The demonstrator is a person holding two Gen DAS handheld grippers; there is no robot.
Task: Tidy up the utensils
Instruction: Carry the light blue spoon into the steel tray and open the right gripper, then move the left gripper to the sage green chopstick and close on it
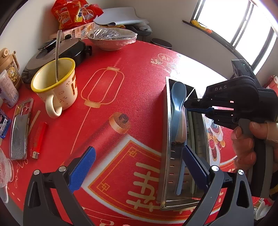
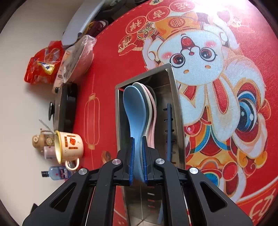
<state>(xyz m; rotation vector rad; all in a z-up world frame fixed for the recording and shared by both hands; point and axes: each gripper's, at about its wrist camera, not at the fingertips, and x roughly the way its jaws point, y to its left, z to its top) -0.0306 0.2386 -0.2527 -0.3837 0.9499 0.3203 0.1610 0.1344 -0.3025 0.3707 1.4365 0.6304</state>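
A steel utensil holder (image 1: 166, 139) (image 2: 175, 97) lies on its side on the red printed tablecloth (image 1: 121, 97). Inside it, a blue spoon (image 1: 178, 97) (image 2: 133, 107) rests on top of a pink spoon (image 2: 153, 111) and another pale one. My right gripper (image 2: 138, 156) (image 1: 195, 107), held by a hand, is shut on the blue spoon's handle, bowl pointing away. My left gripper (image 1: 139, 168) stands wide open over the cloth. Its right finger (image 1: 194, 166) (image 2: 169, 128) sits inside the holder by the perforated wall, and its left finger (image 1: 81, 170) hangs over bare cloth.
A yellow-rimmed mug (image 1: 57, 87) (image 2: 69, 146) with a metal spoon (image 1: 58, 52) stands at the left. Near it lie a red lighter (image 1: 39, 137) and a clear phone case (image 1: 20, 132). Further back are a lidded pan (image 1: 57, 55), a wrapped bowl (image 1: 112, 39) and snack bags (image 1: 74, 12).
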